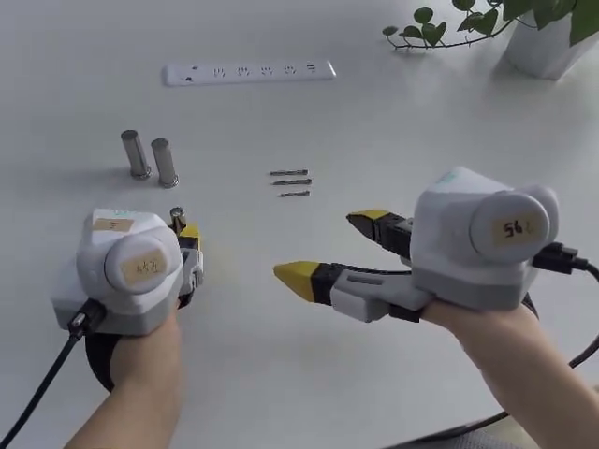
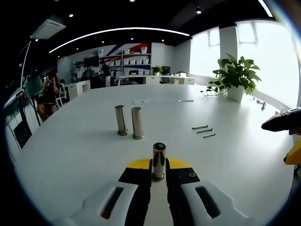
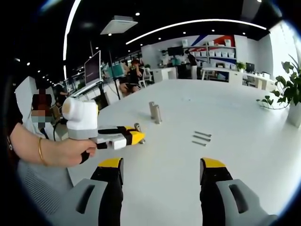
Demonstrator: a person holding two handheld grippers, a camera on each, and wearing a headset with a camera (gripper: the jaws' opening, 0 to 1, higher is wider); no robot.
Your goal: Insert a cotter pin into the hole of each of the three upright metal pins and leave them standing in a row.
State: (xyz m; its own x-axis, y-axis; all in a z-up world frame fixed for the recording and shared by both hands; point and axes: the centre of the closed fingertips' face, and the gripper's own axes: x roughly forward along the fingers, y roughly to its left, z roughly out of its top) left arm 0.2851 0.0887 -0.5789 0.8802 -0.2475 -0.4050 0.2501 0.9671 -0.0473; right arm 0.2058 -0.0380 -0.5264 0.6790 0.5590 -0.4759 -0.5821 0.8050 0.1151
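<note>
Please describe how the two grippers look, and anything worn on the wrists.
Both the left gripper and right gripper have white-grey housings, black jaws with yellow tips, a tan handwritten label and a black cable. The left wrist wears a gold bracelet.

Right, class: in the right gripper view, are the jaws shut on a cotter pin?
No: the right gripper has its jaws wide apart and empty, while the three cotter pins lie on the table.
</note>
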